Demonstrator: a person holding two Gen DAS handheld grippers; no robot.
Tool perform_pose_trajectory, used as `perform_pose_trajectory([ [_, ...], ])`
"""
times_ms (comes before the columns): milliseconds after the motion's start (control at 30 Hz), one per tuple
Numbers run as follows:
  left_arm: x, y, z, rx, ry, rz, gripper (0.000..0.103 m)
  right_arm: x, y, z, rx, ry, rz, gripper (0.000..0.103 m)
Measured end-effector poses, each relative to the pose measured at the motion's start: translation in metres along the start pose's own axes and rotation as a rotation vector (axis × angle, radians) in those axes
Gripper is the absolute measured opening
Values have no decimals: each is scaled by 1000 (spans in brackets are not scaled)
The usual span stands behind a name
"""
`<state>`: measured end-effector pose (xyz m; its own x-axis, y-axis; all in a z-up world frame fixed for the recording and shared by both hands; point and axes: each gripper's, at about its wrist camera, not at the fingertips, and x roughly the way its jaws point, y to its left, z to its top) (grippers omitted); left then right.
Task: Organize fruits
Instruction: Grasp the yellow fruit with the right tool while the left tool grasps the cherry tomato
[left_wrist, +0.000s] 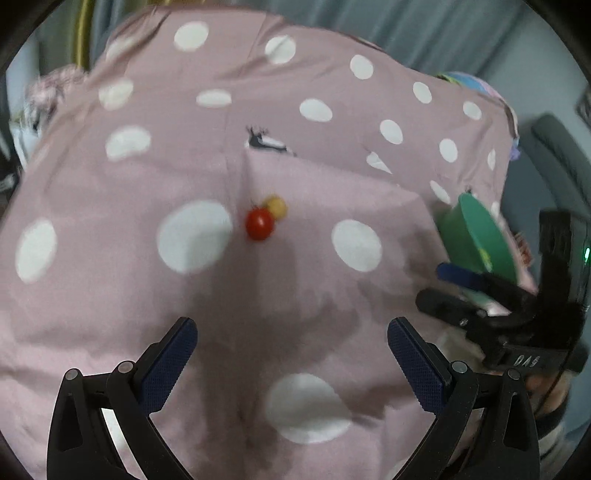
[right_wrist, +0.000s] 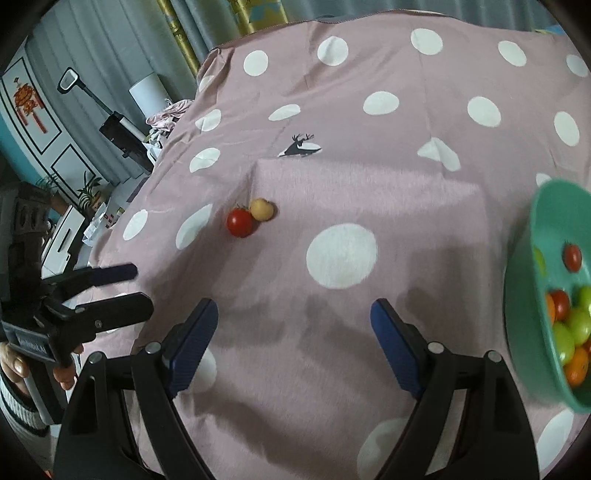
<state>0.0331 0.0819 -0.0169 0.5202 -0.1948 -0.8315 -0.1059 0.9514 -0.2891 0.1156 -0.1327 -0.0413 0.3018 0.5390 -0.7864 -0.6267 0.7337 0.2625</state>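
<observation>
The left gripper (left_wrist: 291, 354) stands wide, its dark blue ribbed pads far apart and holding nothing; the right gripper (right_wrist: 293, 339) is also spread wide and carries nothing. Both hang above the pink cloth with white dots (right_wrist: 388, 177) that covers the table; the cloth's far edge is visible, but its near part is cut off by the black frames of the grippers. A small round red tomato (right_wrist: 240, 222) lies on the cloth ahead of both grippers, touching a small pale yellow fruit (right_wrist: 262, 209) just behind it; the left wrist view is blurred, so this yellow fruit (left_wrist: 276, 206) is hard to make out there, and the red tomato (left_wrist: 260, 223) partly hides it. The teal plastic bowl (right_wrist: 524, 295) stands at the right, cut off by the picture edge; inside it are red, orange and green small fruits (right_wrist: 570, 328), only partly seen.
</observation>
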Motion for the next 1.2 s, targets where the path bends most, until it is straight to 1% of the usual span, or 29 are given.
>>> perform_pose_trajectory([
  [100, 0, -1, 5, 20, -13, 15, 102, 6, -3, 8, 8, 10, 16, 86],
  [267, 15, 4, 14, 22, -12, 75, 102, 21, -2, 24, 2, 25, 54, 86],
  [367, 20, 0, 21, 65, -33, 79, 102, 30, -3, 30, 13, 38, 89, 85],
  [433, 24, -5, 27, 114, -46, 78, 102, 37, -5, 35, 25, 48, 118, 85],
  [500, 30, -6, 32, 137, -40, 65, 102, 44, -7, 41, 44, 60, 153, 83],
  [567, 37, -5, 38, 146, -30, 69, 102, 51, -7, 46, 51, 70, 188, 78],
  [700, 49, -7, 47, 180, -17, 87, 99, 64, -6, 55, 52, 86, 217, 71],
  [800, 59, -9, 51, 192, 7, 72, 84, 76, -9, 62, 68, 108, 257, 65],
  [833, 63, -10, 52, 194, 17, 70, 77, 80, -11, 64, 80, 116, 266, 63],
  [933, 74, -10, 56, 209, 43, 99, 76, 92, -15, 70, 105, 145, 291, 60],
  [1000, 79, -10, 59, 223, 50, 112, 71, 98, -17, 72, 122, 168, 318, 57],
  [1100, 83, -13, 63, 264, 51, 151, 63, 106, -17, 75, 131, 189, 328, 54],
  [1200, 89, -19, 65, 328, 62, 181, 49, 112, -19, 76, 152, 201, 345, 54],
])
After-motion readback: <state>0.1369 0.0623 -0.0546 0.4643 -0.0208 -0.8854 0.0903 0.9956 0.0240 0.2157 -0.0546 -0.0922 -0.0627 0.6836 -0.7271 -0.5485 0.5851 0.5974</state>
